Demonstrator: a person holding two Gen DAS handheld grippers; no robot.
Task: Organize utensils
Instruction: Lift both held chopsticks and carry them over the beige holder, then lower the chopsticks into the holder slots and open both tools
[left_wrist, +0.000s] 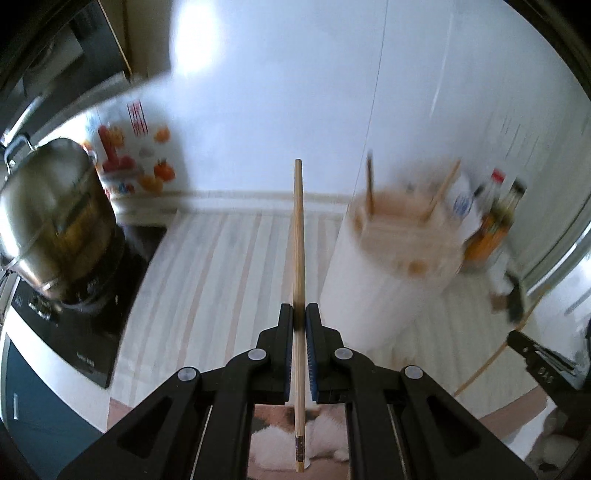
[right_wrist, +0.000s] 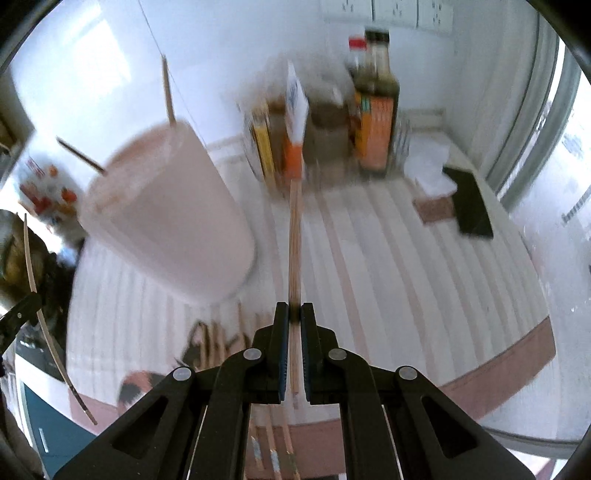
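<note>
Left tool (left_wrist: 299, 317) clamps pale wooden chopstick (left_wrist: 298, 236); right tool (right_wrist: 294, 317) clamps blurred second chopstick (right_wrist: 294, 236).

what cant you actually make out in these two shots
- Bottle labels, right wrist view: motion blur makes them unreadable.
- Holder interior, left wrist view: blurred, chopstick count unclear.
- Loose chopsticks on the counter, right wrist view: blurred and partly hidden by the right gripper.

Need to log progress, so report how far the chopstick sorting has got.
Done: two chopsticks stand in the white holder. In hand: the left gripper clamps one chopstick, and the right gripper clamps another. Left: more loose chopsticks lie on the striped mat below the right gripper.
</note>
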